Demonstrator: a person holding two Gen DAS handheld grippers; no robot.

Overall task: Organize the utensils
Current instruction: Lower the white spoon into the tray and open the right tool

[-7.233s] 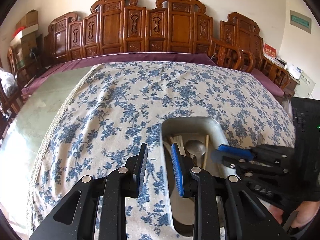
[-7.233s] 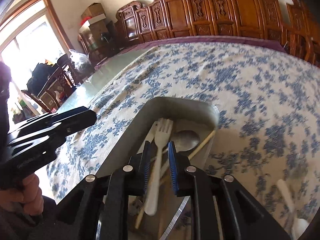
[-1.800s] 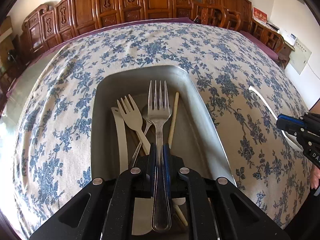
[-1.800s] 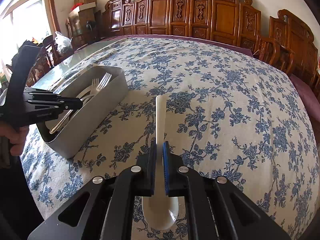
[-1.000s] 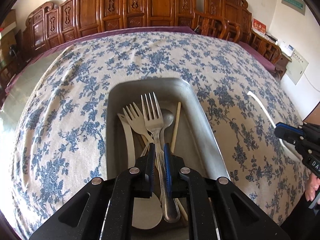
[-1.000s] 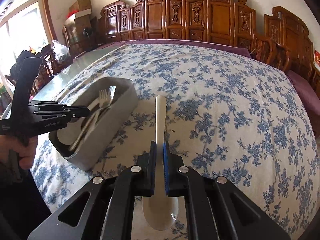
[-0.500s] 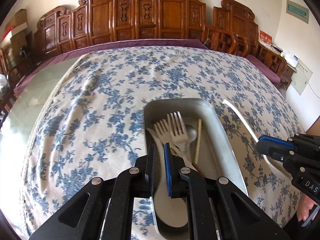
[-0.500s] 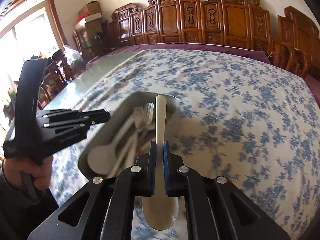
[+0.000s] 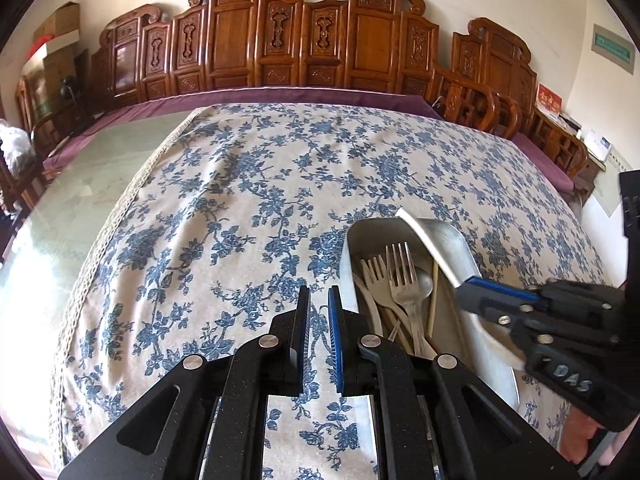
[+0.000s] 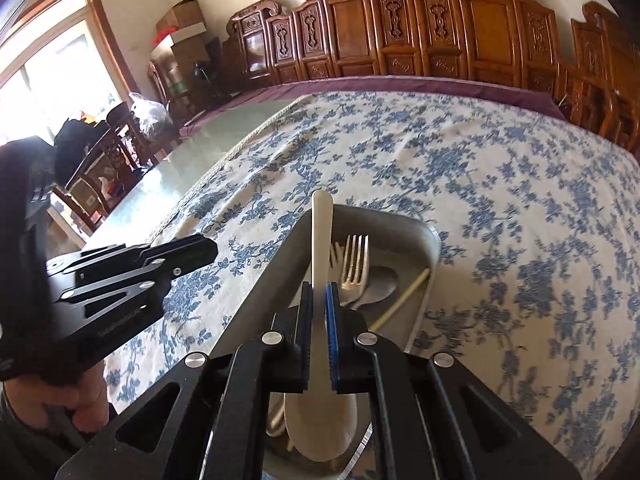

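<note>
A metal tray (image 9: 347, 256) (image 10: 260, 300) sits on the blue-flowered tablecloth. In it lie a metal fork (image 9: 400, 268) (image 10: 354, 260), a white plastic fork (image 9: 374, 276), a metal spoon (image 9: 424, 280) (image 10: 380, 280) and a chopstick (image 9: 434, 300) (image 10: 404, 296). My right gripper (image 10: 319, 292) (image 9: 464, 292) is shut on a white spoon (image 10: 322, 232) (image 9: 428, 240), held over the tray with its handle pointing forward and its bowl under the jaws. My left gripper (image 9: 319, 292) (image 10: 208, 246) hangs over the cloth just left of the tray, jaws nearly together with nothing between them.
Carved wooden chairs (image 9: 280, 40) line the table's far edge. Left of the cloth lies bare green tabletop (image 9: 60, 200). More chairs, boxes and bags stand by the window (image 10: 60, 80). A hand (image 10: 80, 400) grips the left tool.
My left gripper drew back and to the left off the tray, leaving the metal fork lying inside. My right gripper carried the white spoon leftward from the open cloth to above the tray.
</note>
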